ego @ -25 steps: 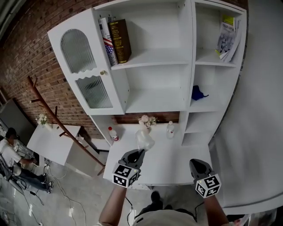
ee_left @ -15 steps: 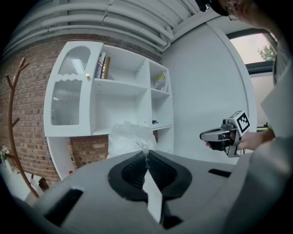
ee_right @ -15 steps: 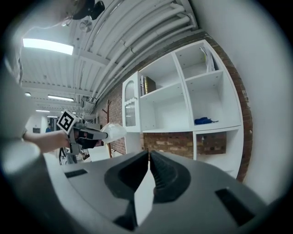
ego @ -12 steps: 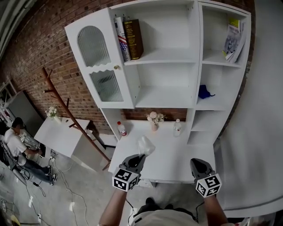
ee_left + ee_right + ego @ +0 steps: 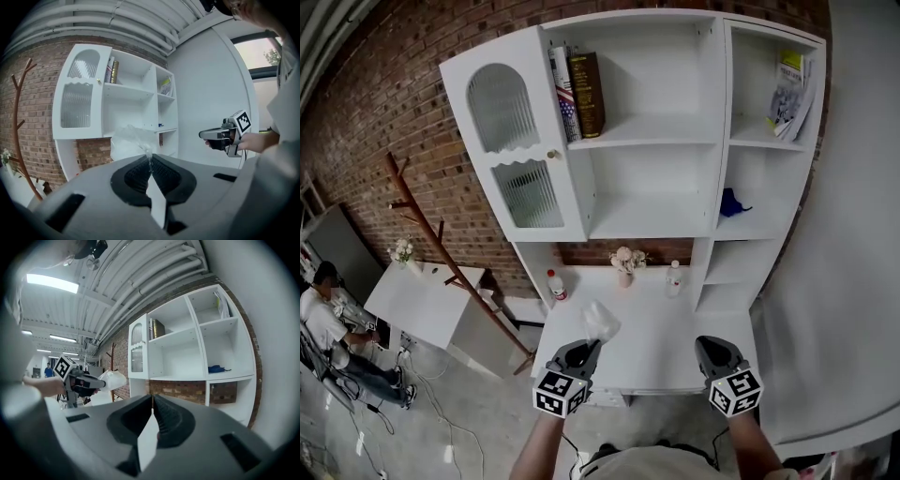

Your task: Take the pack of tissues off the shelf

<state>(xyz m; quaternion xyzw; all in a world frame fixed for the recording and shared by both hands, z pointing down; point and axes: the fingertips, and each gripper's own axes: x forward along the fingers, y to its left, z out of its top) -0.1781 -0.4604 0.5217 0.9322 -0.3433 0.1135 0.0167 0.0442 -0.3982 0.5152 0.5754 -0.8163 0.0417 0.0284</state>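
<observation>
The pack of tissues [image 5: 600,321], a crinkly clear-wrapped white bundle, hangs in the air over the front of the white desk [image 5: 661,342]. My left gripper [image 5: 592,343] is shut on the edge of its wrapper. In the left gripper view the pack of tissues [image 5: 131,140] bulges just beyond the left gripper [image 5: 150,157], whose jaws pinch the plastic. My right gripper [image 5: 710,345] is level at the desk's right front, shut with nothing in it. The right gripper view shows the right gripper [image 5: 152,397] closed, and the left gripper [image 5: 89,383] holding the pack of tissues [image 5: 111,379] off to the left.
The white shelf unit [image 5: 652,131] stands against a brick wall, its glass door [image 5: 511,150] swung open. It holds books [image 5: 577,82], magazines [image 5: 787,89] and a blue object [image 5: 731,202]. A flower vase [image 5: 625,262] and two bottles [image 5: 553,284] [image 5: 674,277] stand on the desk. A coat rack [image 5: 441,253] leans at the left.
My left gripper has drawn back from the shelf unit toward the desk's front edge, carrying the pack of tissues with it. The right gripper has shifted slightly.
</observation>
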